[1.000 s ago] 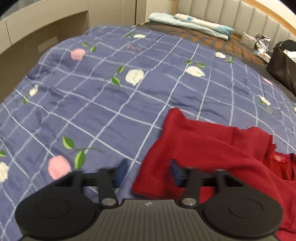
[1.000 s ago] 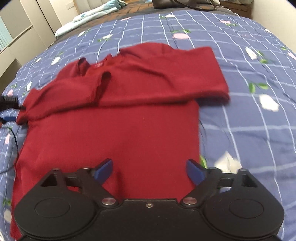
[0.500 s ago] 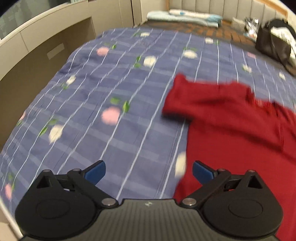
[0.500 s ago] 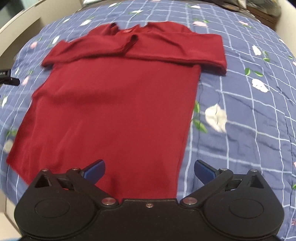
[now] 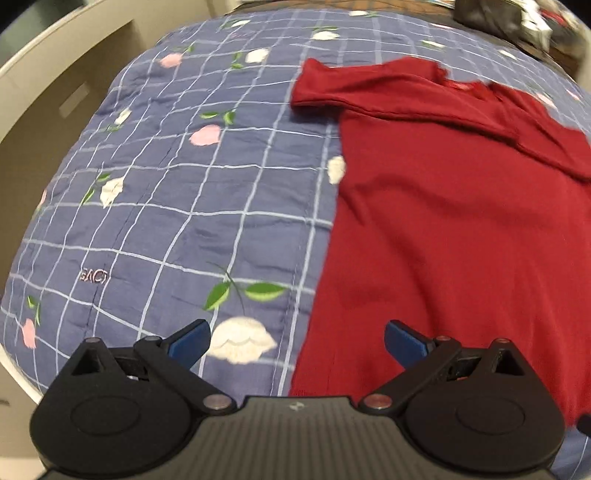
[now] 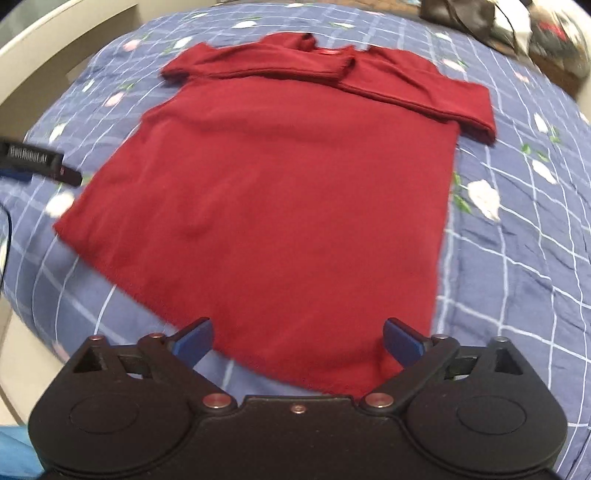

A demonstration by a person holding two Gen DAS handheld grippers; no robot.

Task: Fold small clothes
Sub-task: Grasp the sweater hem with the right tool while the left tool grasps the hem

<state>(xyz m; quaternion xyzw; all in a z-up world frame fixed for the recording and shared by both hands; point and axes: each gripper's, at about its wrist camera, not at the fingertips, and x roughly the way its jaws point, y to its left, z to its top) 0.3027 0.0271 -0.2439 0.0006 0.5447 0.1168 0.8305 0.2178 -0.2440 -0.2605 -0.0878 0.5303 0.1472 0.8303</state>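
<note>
A dark red top [image 6: 280, 192] lies flat on the blue checked bedspread [image 6: 517, 266], both sleeves folded in across the chest, collar at the far end. My right gripper [image 6: 298, 339] hovers open over the hem, near its right corner, holding nothing. In the left wrist view the red top [image 5: 461, 229] fills the right half. My left gripper [image 5: 297, 341] stands open above the garment's left edge near the hem, one blue fingertip [image 5: 190, 341] over the bedspread [image 5: 184, 206] and the other over red cloth. The left gripper's body [image 6: 40, 162] shows at the left in the right wrist view.
The bed's near-left edge [image 5: 14, 365] drops to a pale floor. A beige cabinet [image 5: 55, 92] stands along the left side. A dark bag [image 6: 465, 18] and clutter lie at the far right of the bed.
Both grippers have pulled back from the sleeve area toward the hem end of the bed. The left gripper's fingers have widened from a narrow gap to fully open. The top now shows whole.
</note>
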